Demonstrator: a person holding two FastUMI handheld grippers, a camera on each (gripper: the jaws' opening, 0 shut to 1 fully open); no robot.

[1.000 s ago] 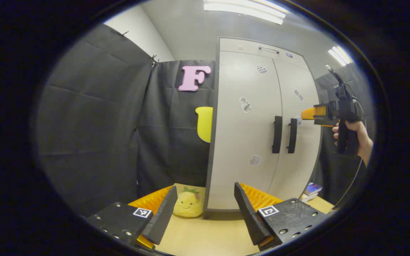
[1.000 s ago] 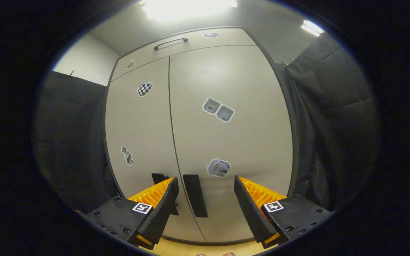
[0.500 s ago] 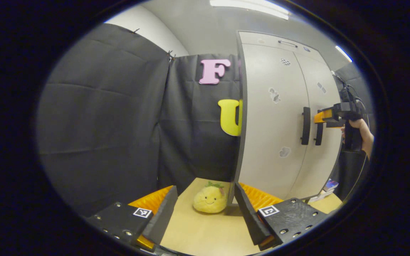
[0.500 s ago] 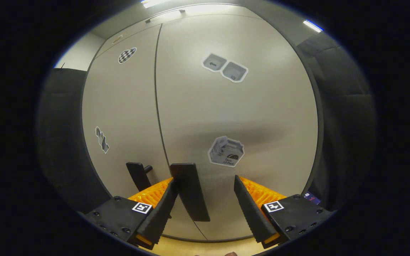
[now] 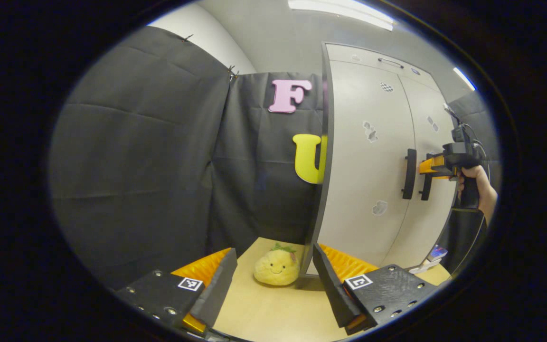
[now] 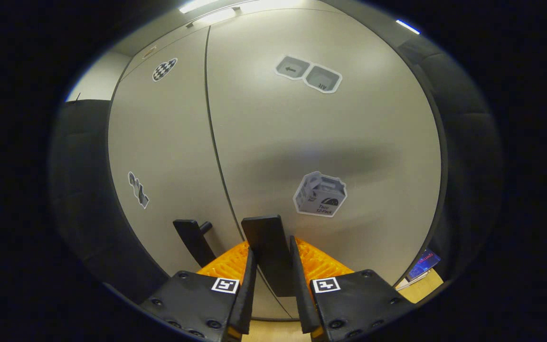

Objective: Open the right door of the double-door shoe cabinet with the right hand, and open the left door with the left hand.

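Observation:
The pale grey shoe cabinet (image 5: 363,199) stands on the right of the left gripper view, both doors closed. Its two black vertical handles sit side by side, the left door handle (image 5: 410,173) and the right door handle (image 5: 426,184). My right gripper (image 5: 425,166), held by a hand (image 5: 481,187), reaches that right handle. In the right gripper view the right gripper (image 6: 271,289) is shut on the right door handle (image 6: 268,247), both fingers pressing its sides. The left door handle (image 6: 193,236) stands free beside it. My left gripper (image 5: 273,280) is open, low, well short of the cabinet.
A yellow plush toy (image 5: 277,267) sits on the wooden table (image 5: 264,316) at the cabinet's left front corner. Small flat items (image 5: 437,251) lie by the cabinet's right side. A drawer with a handle (image 5: 390,62) tops the cabinet. Black cloth walls surround the booth.
The right gripper moved in and its fingers closed onto the right door handle. The left gripper's view swung left, shifting the cabinet rightward; its fingers stayed open.

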